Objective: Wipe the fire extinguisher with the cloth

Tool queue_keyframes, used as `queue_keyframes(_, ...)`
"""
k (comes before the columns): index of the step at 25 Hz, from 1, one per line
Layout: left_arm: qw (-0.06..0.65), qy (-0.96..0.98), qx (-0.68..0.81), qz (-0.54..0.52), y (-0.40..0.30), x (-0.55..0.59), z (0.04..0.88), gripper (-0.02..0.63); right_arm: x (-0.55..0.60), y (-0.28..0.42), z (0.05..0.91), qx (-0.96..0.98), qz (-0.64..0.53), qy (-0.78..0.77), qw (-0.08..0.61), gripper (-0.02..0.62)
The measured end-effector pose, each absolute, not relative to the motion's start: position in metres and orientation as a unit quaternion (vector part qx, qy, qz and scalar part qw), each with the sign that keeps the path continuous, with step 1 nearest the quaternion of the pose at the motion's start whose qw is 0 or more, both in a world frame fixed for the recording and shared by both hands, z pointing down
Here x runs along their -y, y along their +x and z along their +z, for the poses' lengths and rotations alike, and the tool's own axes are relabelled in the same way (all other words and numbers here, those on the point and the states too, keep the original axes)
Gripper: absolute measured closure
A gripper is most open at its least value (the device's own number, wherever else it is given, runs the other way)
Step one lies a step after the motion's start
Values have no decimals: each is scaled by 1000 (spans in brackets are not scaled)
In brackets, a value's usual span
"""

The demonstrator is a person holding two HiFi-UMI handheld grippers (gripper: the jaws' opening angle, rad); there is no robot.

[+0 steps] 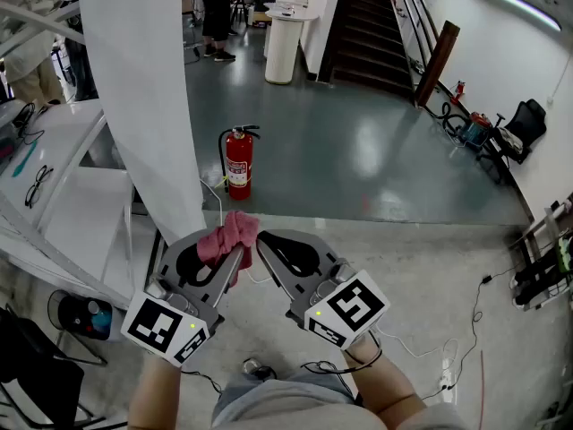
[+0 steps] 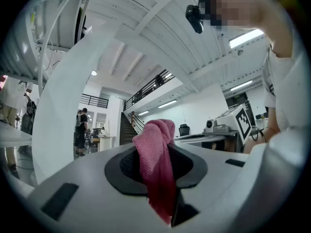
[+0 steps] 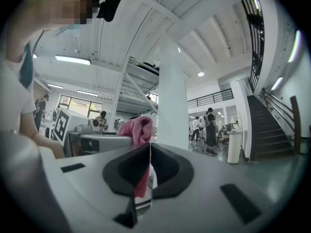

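The premises are an open hall with a glossy grey floor [image 1: 376,150]. A dark staircase [image 1: 367,25] rises at the far end, and people [image 1: 218,7] stand at the far left beside a white round stand [image 1: 284,43].

The fire extinguisher [image 1: 237,161] is red and stands upright on this floor, long axis vertical. Its valve and handle are on top, the handle points to the right, and a black hose loops down its left side. It sits just beside the foot of a white column [image 1: 134,79], close to the edge where the glossy floor meets a paler, rougher strip. It is well apart from both your tools, ahead of them.

Your left gripper [image 1: 231,251] is clamped on the cloth [image 1: 233,231]. The cloth is pink. One bunch rises above the jaw tips and a tail hangs down between the pads.

Your right gripper [image 1: 262,243] sits just beside the cloth. Its jaws are closed tip to tip with only a thin slit behind them. I see nothing gripped there. Whether its tip touches the cloth cannot be told.

At the left edge of the head view, a white table [image 1: 81,213] carries a pair of glasses [image 1: 36,186]. Below it on the floor, a dark round bin [image 1: 64,307] holds something blue and white, which I cannot identify. Cables [image 1: 466,330] trail across the floor at the right.
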State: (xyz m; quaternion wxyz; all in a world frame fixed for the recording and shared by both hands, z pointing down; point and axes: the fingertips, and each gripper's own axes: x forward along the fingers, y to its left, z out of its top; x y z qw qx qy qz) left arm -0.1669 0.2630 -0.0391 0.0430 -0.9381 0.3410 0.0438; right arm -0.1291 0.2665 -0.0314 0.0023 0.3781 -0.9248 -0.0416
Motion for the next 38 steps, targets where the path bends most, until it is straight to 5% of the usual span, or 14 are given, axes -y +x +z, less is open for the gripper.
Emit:
queue_keyframes(21,30,-942,-332,44,-165,-248,-28,503,-256,-118,-25,914,-14,405,-26,580)
queue_keyframes(38,17,-932,-359,38,-114,-141,-14,503,-142,-37,-14,904,13,424,-42,581)
